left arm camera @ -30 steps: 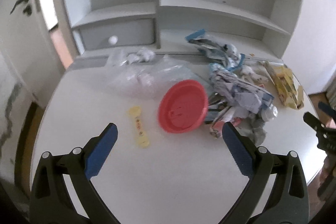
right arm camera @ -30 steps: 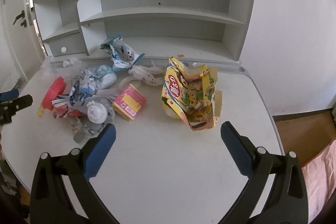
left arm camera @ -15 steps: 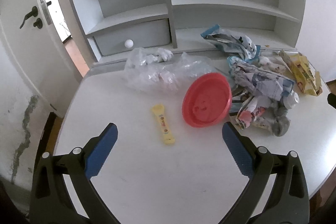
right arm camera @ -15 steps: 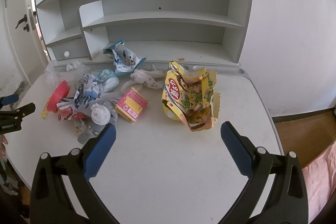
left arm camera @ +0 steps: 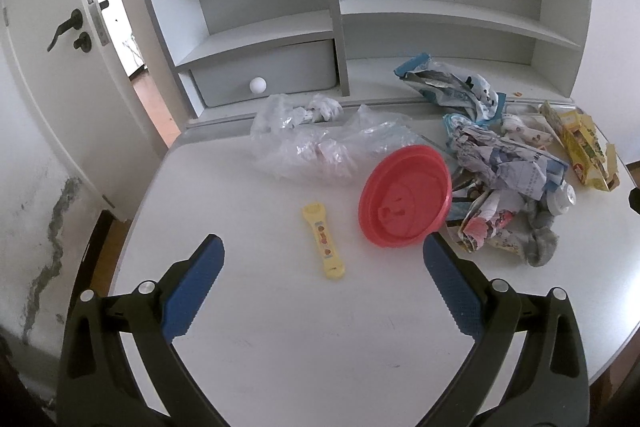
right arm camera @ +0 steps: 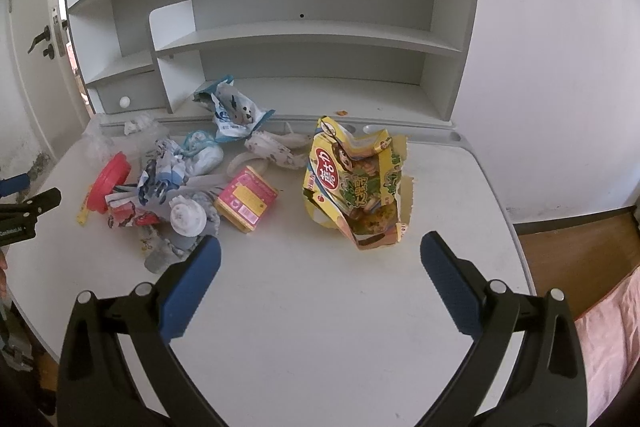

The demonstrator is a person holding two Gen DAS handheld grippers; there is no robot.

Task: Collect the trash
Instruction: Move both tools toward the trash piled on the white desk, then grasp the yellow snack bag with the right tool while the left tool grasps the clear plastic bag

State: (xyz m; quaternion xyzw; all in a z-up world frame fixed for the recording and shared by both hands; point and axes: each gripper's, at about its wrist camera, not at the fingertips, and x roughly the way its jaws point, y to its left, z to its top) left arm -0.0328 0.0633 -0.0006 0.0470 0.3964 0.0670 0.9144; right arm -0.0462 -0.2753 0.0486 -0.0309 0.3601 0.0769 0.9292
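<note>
**A:** Left wrist view first: the left gripper hangs over the desk with its jaws spread wide and nothing between them. A yellow spoon-shaped wrapper lies flat almost midway between the blue pads, toward the desk's left edge. Just right of it a red plastic lid leans tilted against the crumpled paper heap.

**B:** And the other side?

**A:** The right gripper is also spread wide and empty, held above the bare front part of the desk. A torn yellow snack bag stands upright just beyond it, well clear of the pink carton and the white bottle cap to its left.

**B:** No bin shows in either view, so where the trash goes I cannot tell. What should be picked first?

**A:** I'd judge the loose outliers: the wrapper for the left, the snack bag for the right. Each sits apart, so a grab won't drag neighbours.

**B:** The wrapper is thin and flat.

**A:** Yes. Lower the pads to touch the desk either side of its narrow middle, then close. The bag is light and crushable; pinch its upper folded edge rather than the body, or it may tip toward the desk's back edge.

**B:** And the clear plastic bag?

**A:** Leave that; it is slippery and billowy.
</note>
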